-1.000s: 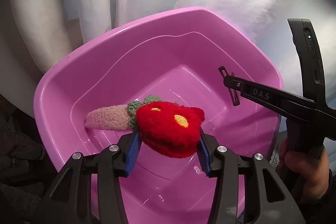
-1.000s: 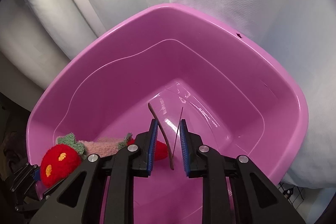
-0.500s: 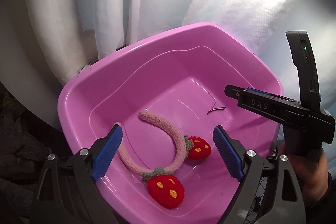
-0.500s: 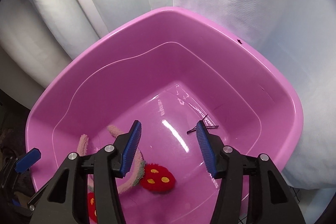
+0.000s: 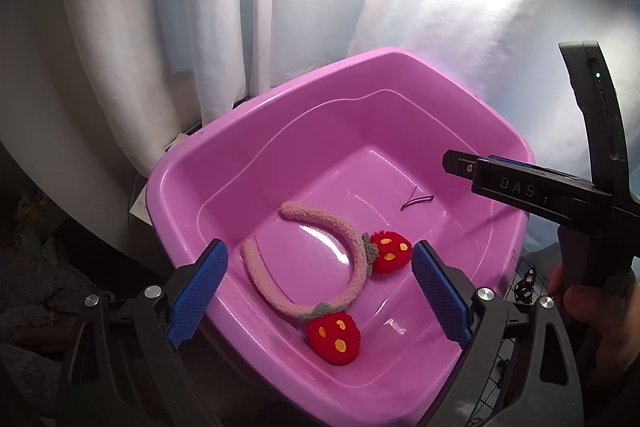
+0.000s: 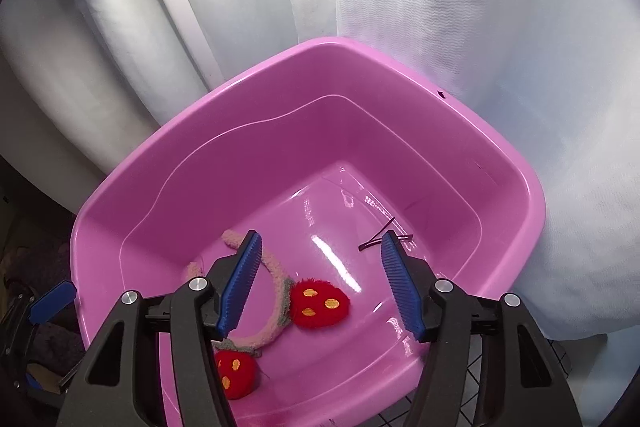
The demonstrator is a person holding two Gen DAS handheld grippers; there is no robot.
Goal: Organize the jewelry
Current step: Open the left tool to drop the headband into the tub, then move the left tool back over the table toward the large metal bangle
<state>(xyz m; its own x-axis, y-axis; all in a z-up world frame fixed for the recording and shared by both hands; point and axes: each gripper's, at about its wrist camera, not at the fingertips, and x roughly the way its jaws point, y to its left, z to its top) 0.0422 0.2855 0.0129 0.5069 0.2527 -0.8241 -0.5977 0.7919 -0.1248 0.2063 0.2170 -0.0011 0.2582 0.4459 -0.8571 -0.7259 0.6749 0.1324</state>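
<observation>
A pink fuzzy headband (image 5: 344,231) with two red strawberry pom-poms (image 5: 333,335) lies on the floor of a pink plastic tub (image 5: 256,131). A thin dark hairpin (image 5: 416,202) lies on the tub floor farther right. My left gripper (image 5: 318,291) is open and empty above the tub's near rim. My right gripper (image 6: 320,283) is open and empty over the tub (image 6: 400,63); the headband (image 6: 276,267) and the hairpin (image 6: 378,241) lie below it. The right gripper also shows in the left wrist view (image 5: 456,159).
White curtains (image 5: 280,7) hang right behind the tub. Dark clutter (image 5: 36,267) lies at the left. A wire grid surface (image 6: 480,415) shows under the tub at the lower right.
Both grippers opened and drew back upward. The headband dropped from the left gripper and the hairpin from the right gripper onto the tub floor.
</observation>
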